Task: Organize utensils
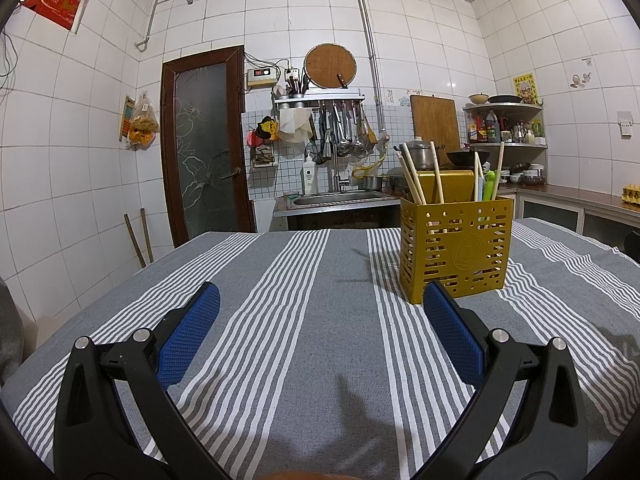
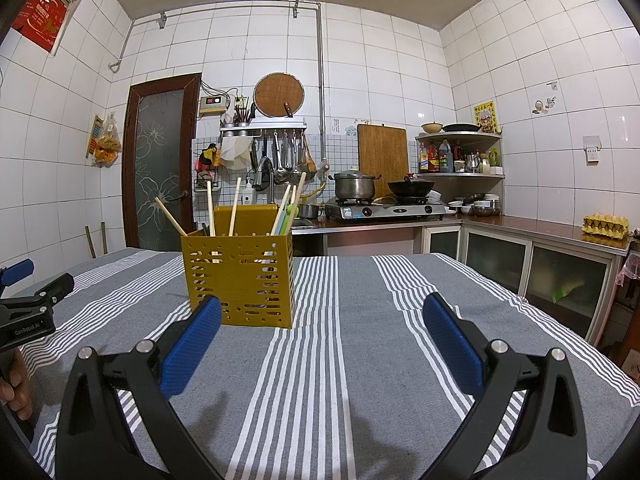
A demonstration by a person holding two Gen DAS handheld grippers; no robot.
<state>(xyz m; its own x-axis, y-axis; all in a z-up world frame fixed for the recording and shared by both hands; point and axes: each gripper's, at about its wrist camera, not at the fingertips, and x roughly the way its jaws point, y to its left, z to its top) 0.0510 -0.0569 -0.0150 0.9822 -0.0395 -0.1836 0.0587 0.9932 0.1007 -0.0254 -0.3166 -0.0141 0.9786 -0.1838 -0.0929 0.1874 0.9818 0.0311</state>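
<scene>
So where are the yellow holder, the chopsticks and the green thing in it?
Yellow holder (image 2: 240,280): right wrist view, on its perforated front wall.
Chopsticks (image 1: 437,172): left wrist view, mid-shaft of one pale stick.
Green thing (image 1: 489,186): left wrist view, on the part above the rim.

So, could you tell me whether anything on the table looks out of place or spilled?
Nothing stands out: the perforated yellow plastic utensil holder stands upright on the grey striped tablecloth, chopsticks inside.

White-tiled walls (image 2: 400,60), brown frosted-glass door (image 2: 158,160), steel sink (image 1: 340,199), gas stove (image 2: 384,210), corner shelves (image 2: 460,152).
</scene>
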